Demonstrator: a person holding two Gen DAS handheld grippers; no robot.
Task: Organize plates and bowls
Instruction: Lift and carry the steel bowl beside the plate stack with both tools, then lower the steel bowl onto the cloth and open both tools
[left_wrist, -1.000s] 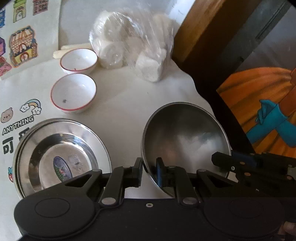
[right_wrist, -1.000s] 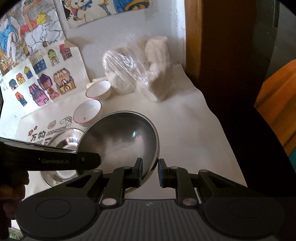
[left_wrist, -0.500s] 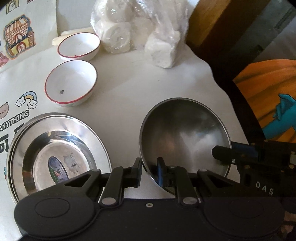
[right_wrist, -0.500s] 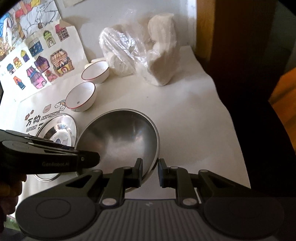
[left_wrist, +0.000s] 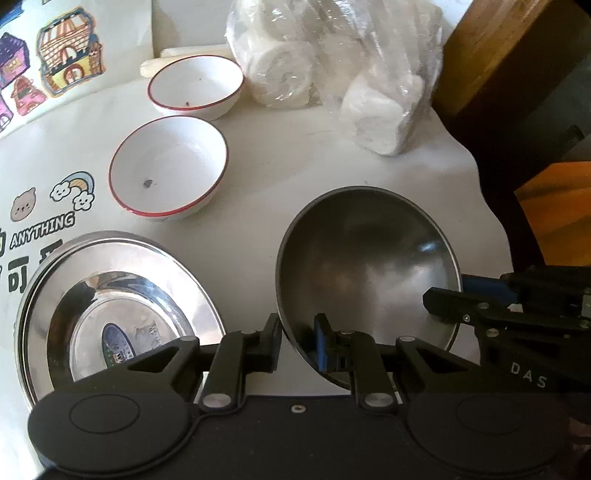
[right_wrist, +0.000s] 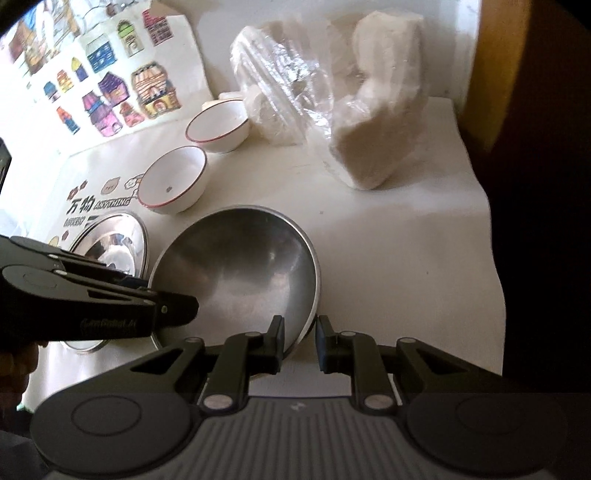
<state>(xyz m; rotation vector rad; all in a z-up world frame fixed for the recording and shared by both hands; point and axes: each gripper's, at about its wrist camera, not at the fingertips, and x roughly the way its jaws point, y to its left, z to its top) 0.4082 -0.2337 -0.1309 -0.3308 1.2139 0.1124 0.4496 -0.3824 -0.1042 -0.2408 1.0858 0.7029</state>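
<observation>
A dull steel bowl (left_wrist: 365, 258) (right_wrist: 240, 266) hangs low over the white table, right of a shiny steel plate (left_wrist: 48, 295) (right_wrist: 122, 236) with a sticker in its well. My left gripper (left_wrist: 297, 336) is shut on the bowl's left rim, one pad outside and the blue pad inside. My right gripper (right_wrist: 299, 336) is shut on the opposite rim, and it shows in the left wrist view as the black gripper (left_wrist: 447, 291) at the bowl's right edge. Two white bowls with red rims (left_wrist: 168, 166) (left_wrist: 195, 83) stand behind the plate.
A clear plastic bag of white rolls (left_wrist: 332, 66) (right_wrist: 314, 92) stands at the back. Coloured drawings cover the back left. The table edge (right_wrist: 491, 258) runs down the right, with a wooden post (left_wrist: 491, 55) and dark floor beyond.
Both grippers have sunk toward the table and moved across it with the steel bowl between them. The white bowls and the plate now look nearer. Both grips stay on the rim.
</observation>
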